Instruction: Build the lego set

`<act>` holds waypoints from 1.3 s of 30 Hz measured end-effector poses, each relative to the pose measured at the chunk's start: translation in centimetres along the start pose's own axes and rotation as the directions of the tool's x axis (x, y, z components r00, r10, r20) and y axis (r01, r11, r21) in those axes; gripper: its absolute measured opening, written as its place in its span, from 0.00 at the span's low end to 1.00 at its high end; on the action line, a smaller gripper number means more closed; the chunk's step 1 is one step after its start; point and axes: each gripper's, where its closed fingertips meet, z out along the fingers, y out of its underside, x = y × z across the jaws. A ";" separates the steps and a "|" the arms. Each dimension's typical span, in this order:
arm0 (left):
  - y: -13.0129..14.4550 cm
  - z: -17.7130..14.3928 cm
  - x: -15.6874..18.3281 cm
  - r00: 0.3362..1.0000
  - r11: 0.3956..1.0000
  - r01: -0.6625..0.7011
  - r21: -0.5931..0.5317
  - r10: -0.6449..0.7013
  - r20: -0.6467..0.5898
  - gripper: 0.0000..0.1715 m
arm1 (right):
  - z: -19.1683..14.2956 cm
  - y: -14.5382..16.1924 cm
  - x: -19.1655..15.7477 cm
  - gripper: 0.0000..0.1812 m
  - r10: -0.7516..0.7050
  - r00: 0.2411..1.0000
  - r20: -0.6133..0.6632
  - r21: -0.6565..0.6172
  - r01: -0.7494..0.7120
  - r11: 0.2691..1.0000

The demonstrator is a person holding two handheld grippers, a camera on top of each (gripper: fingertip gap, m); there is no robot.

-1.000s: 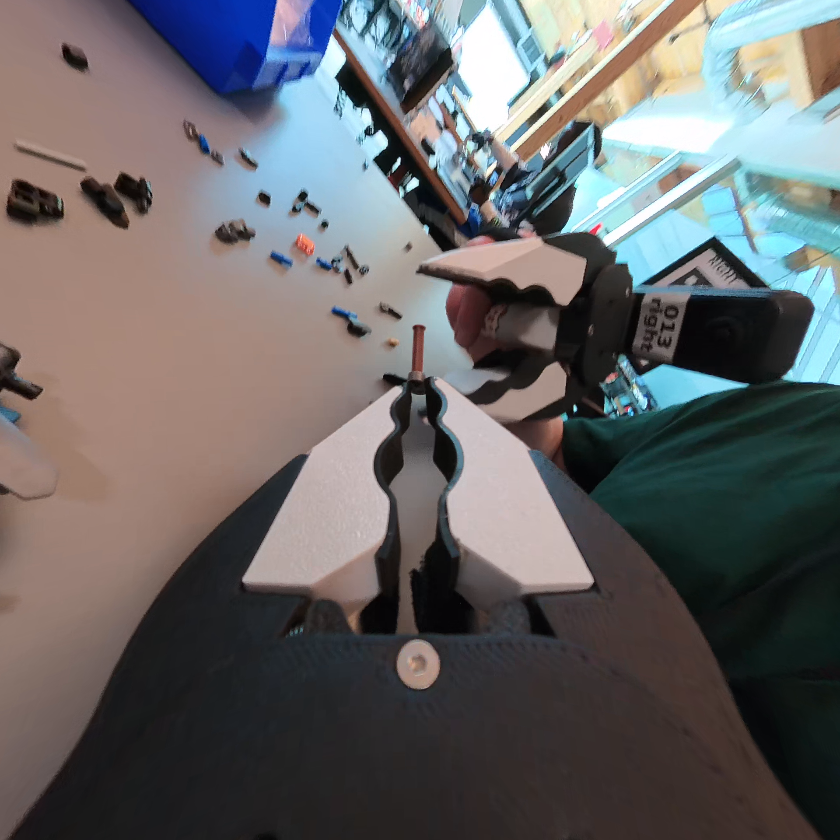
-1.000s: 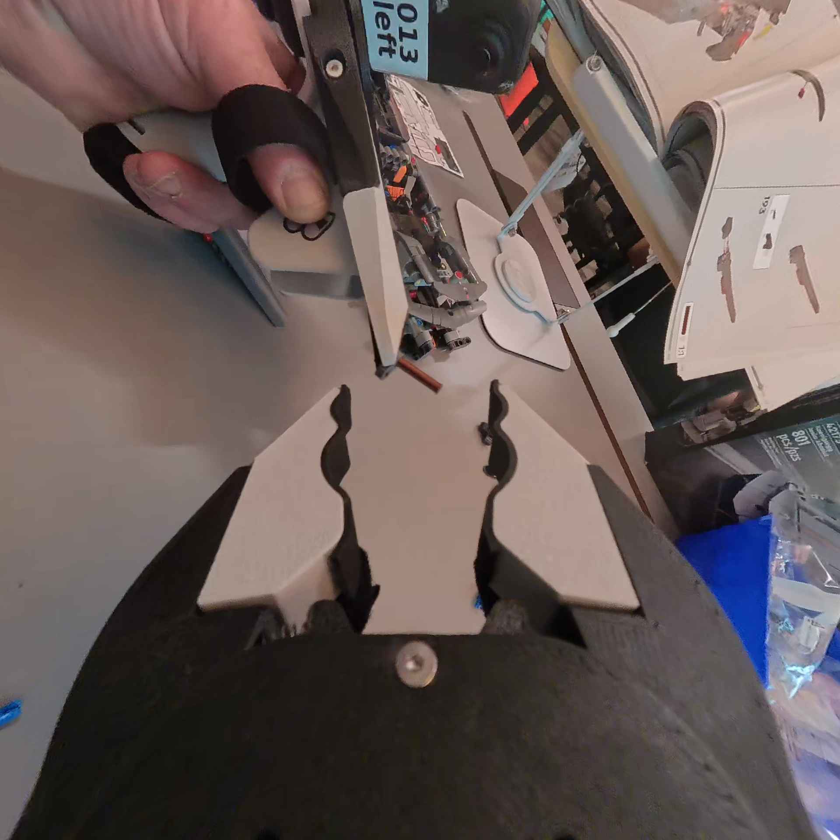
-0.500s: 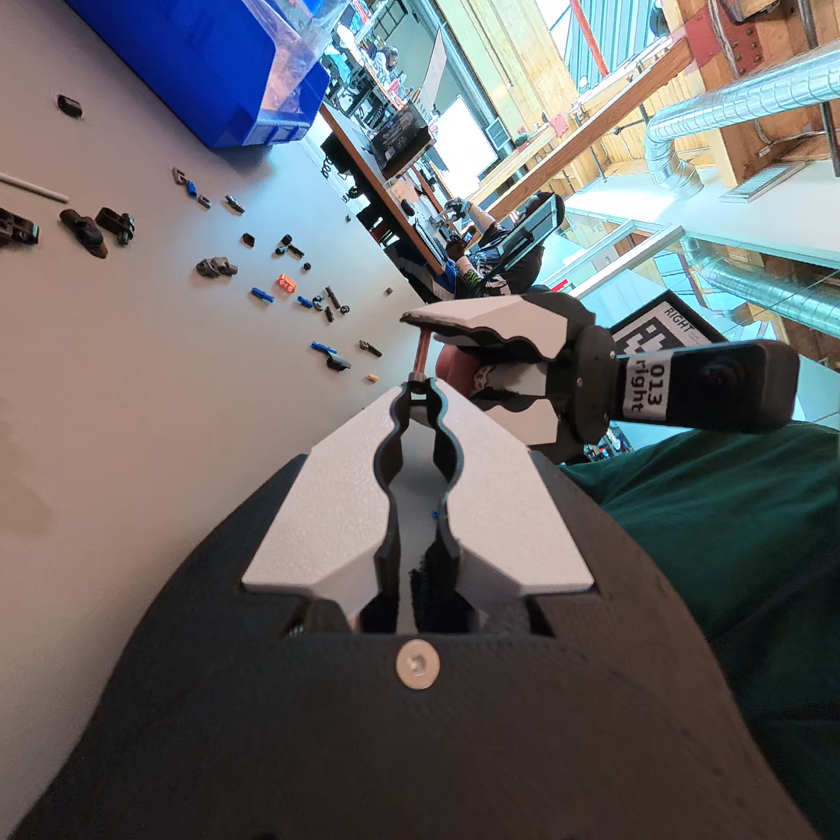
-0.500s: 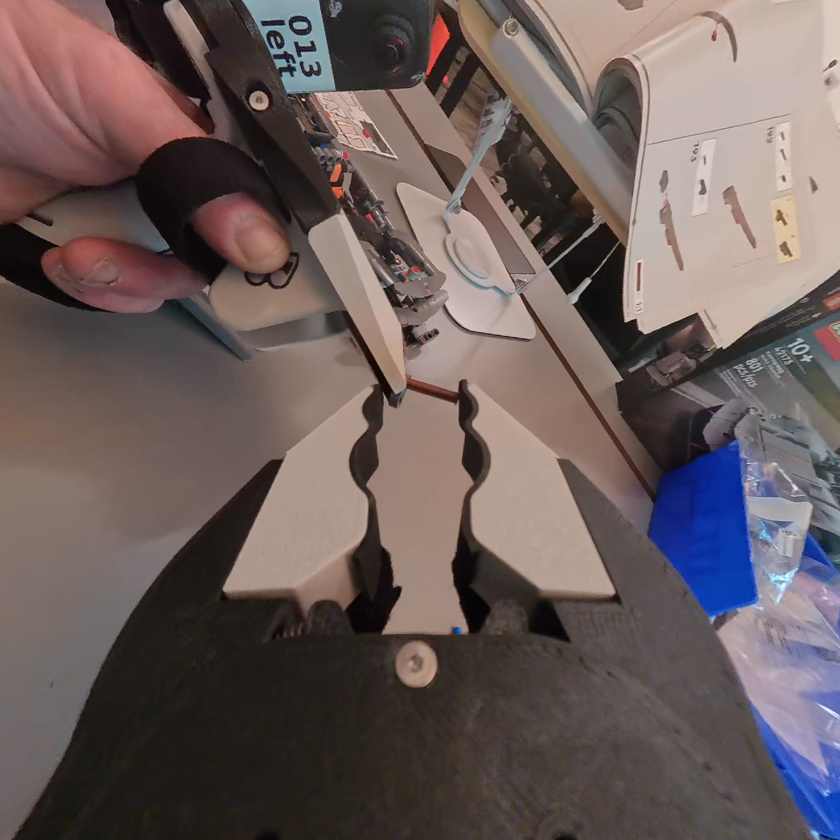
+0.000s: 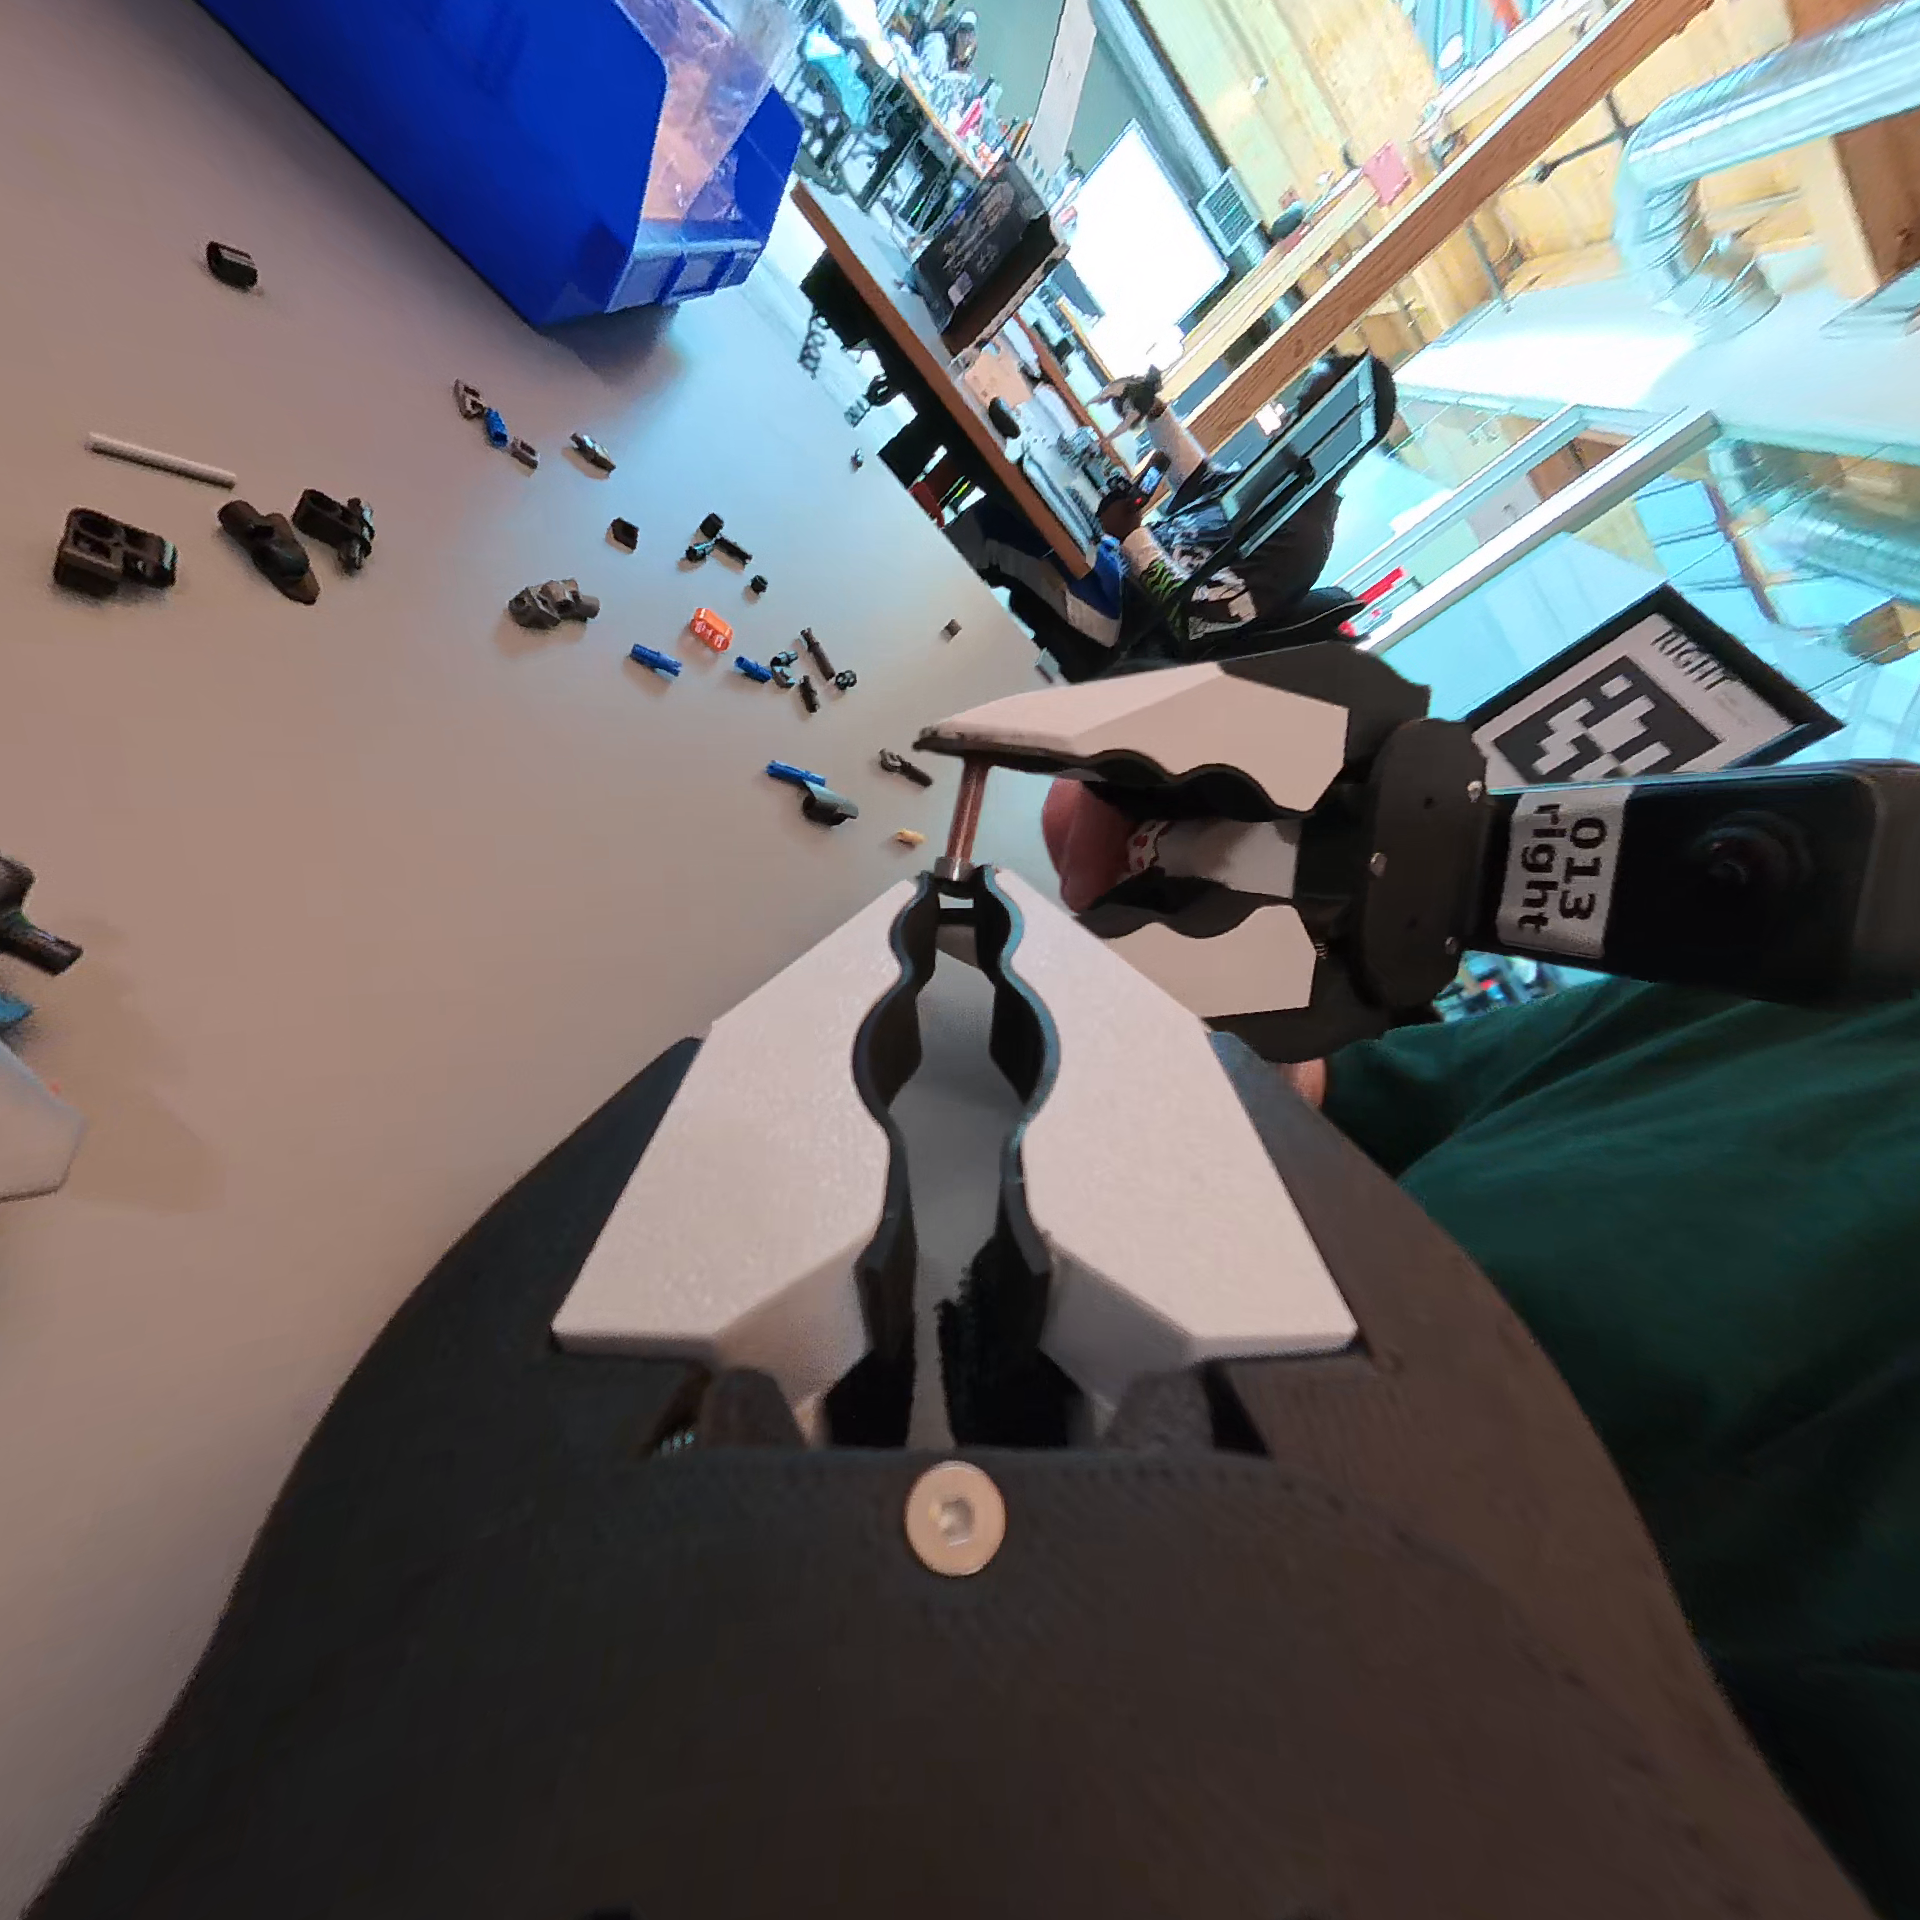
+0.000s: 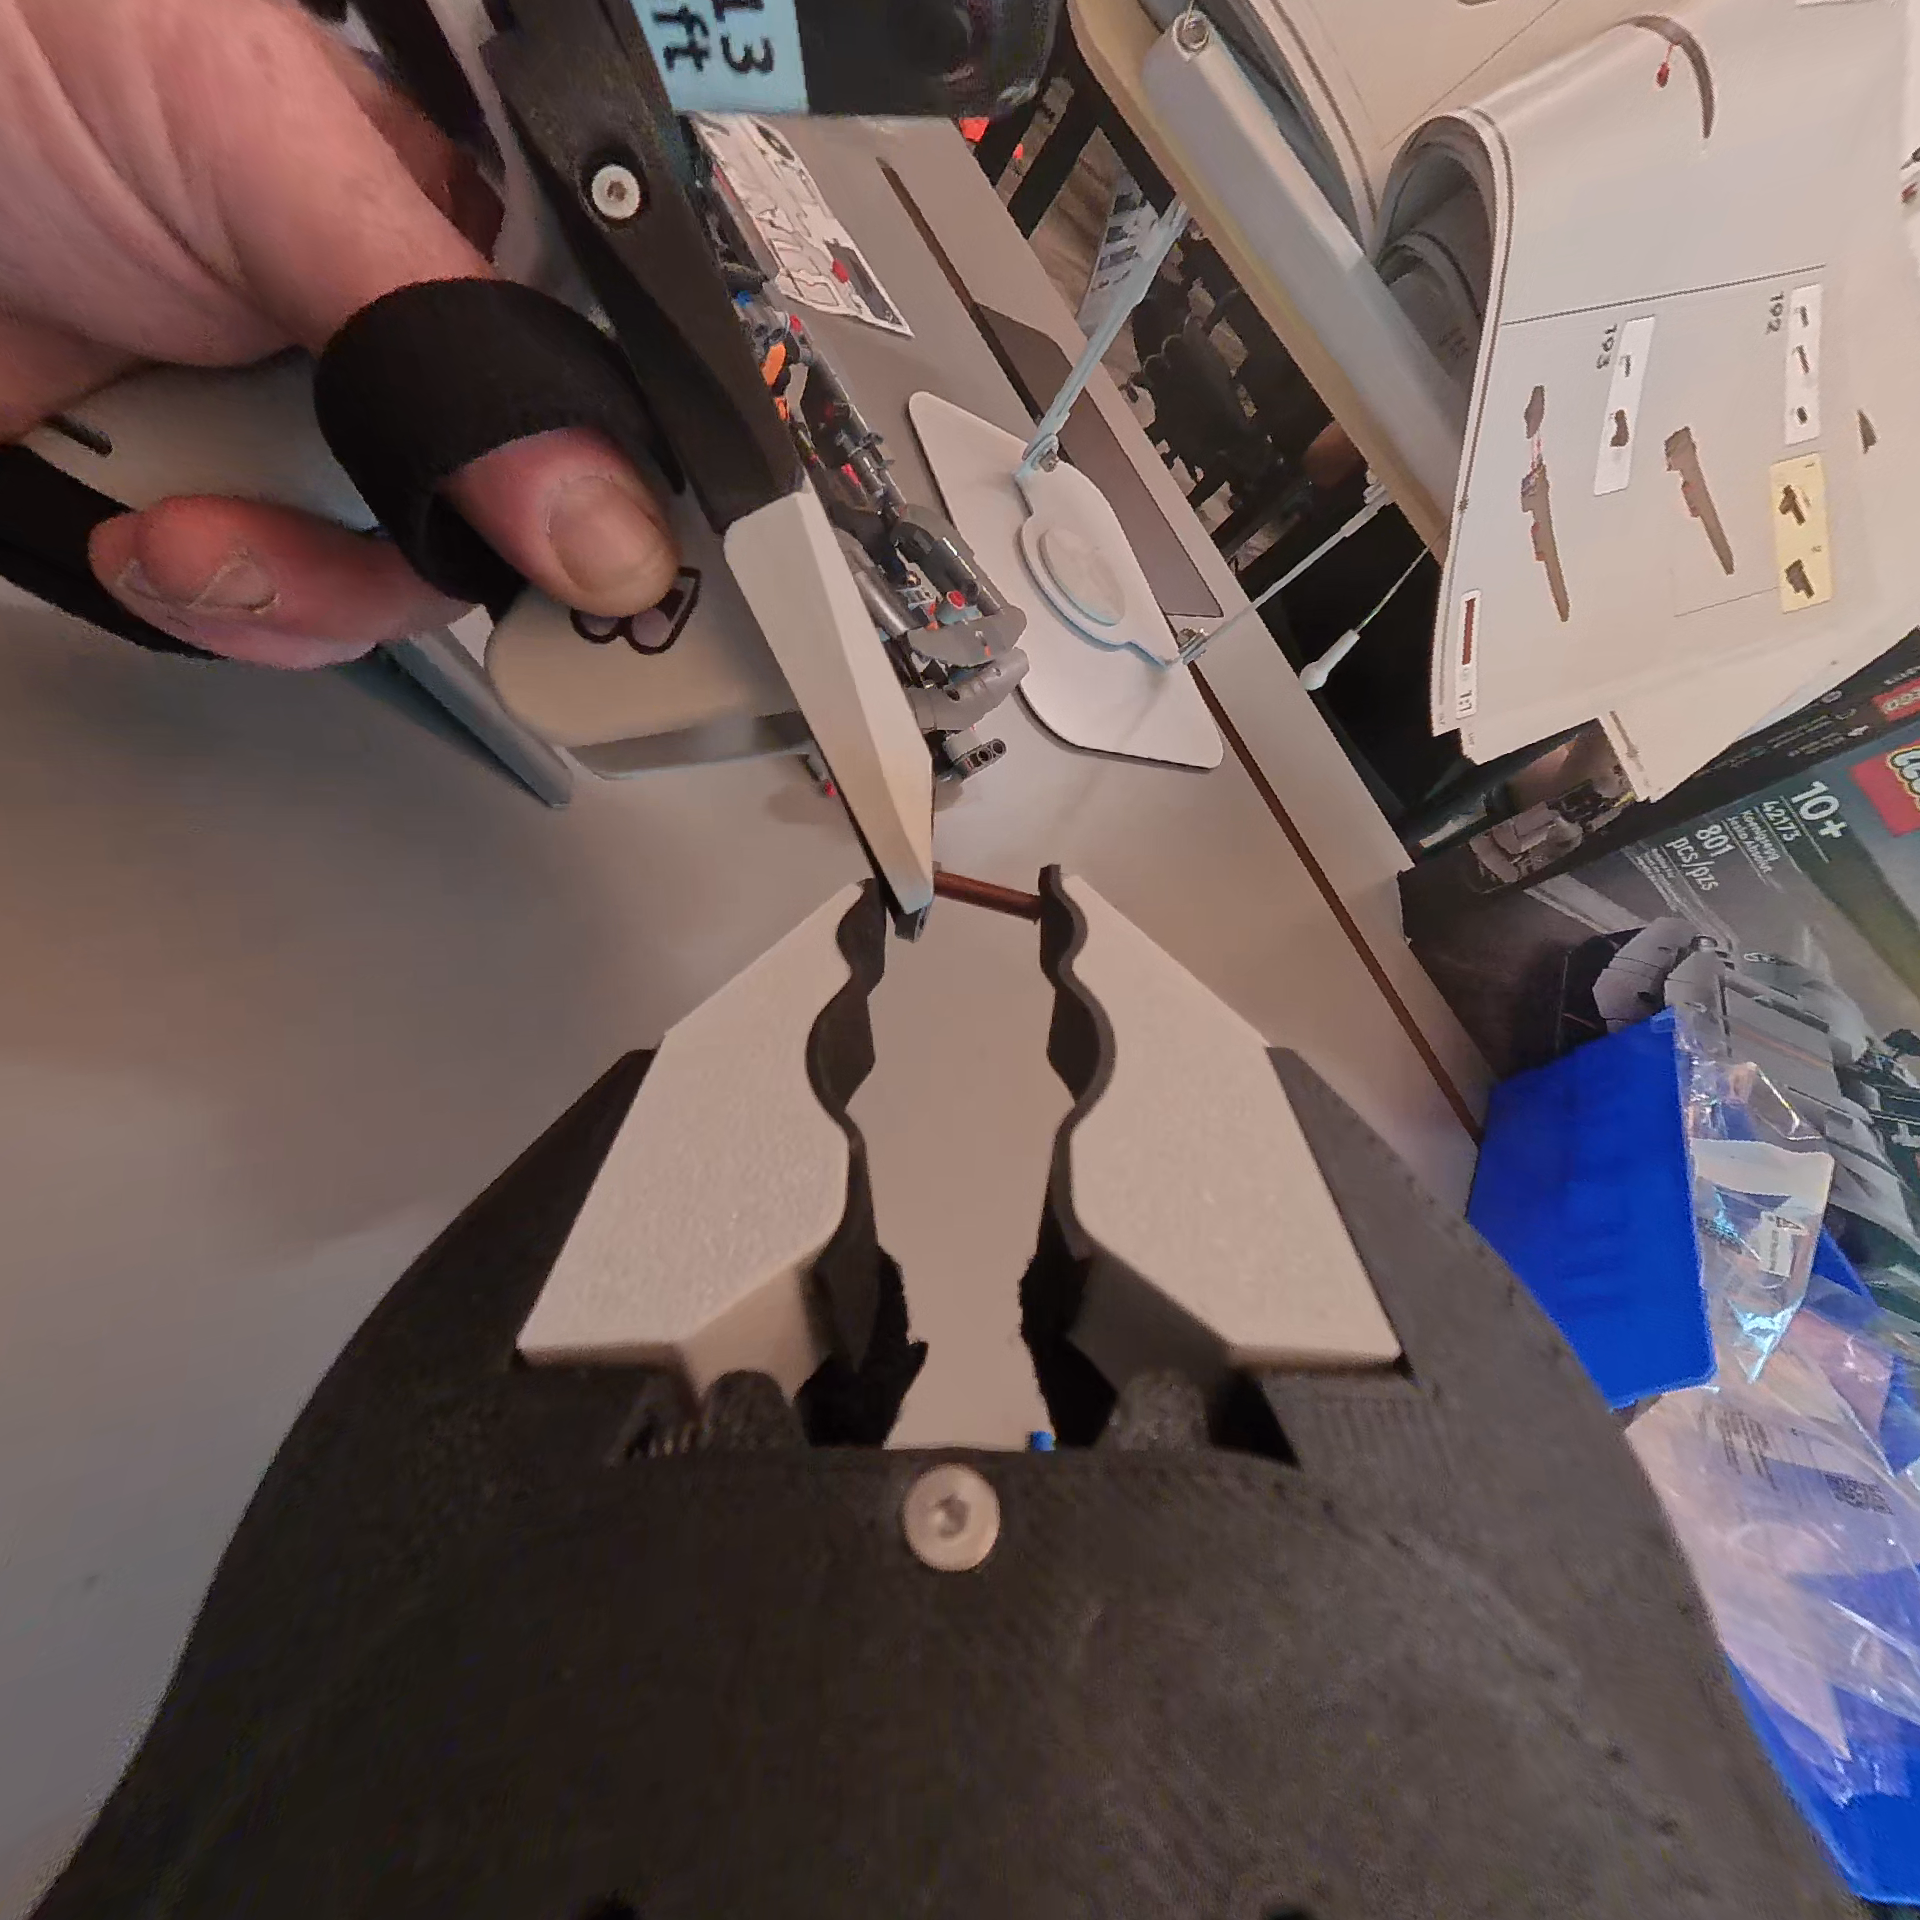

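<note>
My left gripper [image 5: 956,885] is shut on a small grey piece [image 5: 954,873] with a brown axle [image 5: 966,816] standing out of it. My right gripper [image 6: 956,888] is closed lengthwise over that axle [image 6: 987,891]. Its right finger [image 6: 1143,1091] presses the axle's free end, and its left finger touches the left gripper's tip [image 6: 909,883]. In the left wrist view the right gripper [image 5: 1013,831] comes in from the right, its upper finger on the axle's top. Both are held above the grey table [image 5: 364,883].
Loose small pieces [image 5: 717,629] are scattered over the table. A blue bin [image 5: 520,135] stands at the far edge. The partly built model [image 6: 914,623], an open instruction booklet [image 6: 1662,416], the set's box [image 6: 1714,935] and plastic bags [image 6: 1787,1299] lie beyond.
My right gripper has moved in and narrowed from wide open until its finger meets the axle's end. The left gripper has kept its hold on the grey piece.
</note>
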 end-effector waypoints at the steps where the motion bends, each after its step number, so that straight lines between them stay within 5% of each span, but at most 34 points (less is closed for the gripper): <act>1: 0.0 0.0 0.0 1.000 1.000 -0.007 -0.007 0.007 0.005 0.03 | 0.1 0.1 0.0 0.15 -0.005 1.000 -0.001 -0.003 0.005 1.000; 16: 0.2 0.0 -0.8 0.993 0.994 -0.085 -0.064 0.090 0.077 0.03 | 0.5 0.3 -1.0 0.04 -0.099 0.995 0.015 -0.027 0.100 0.995; 25: -0.4 -1.1 0.1 1.000 1.000 -0.004 0.017 0.004 -0.006 0.03 | -0.3 -0.4 -0.1 0.10 0.053 0.994 0.096 0.076 -0.060 0.995; 32: -0.3 -1.0 0.5 1.000 1.000 -0.004 0.007 0.004 -0.029 0.03 | -0.6 -0.6 -0.9 0.03 -0.028 0.996 0.081 0.080 0.022 0.997; 39: -0.1 -0.5 0.4 1.000 0.999 -0.029 -0.031 0.028 -0.008 0.03 | -0.9 -0.8 -0.6 0.09 -0.029 0.997 0.070 0.082 0.023 0.996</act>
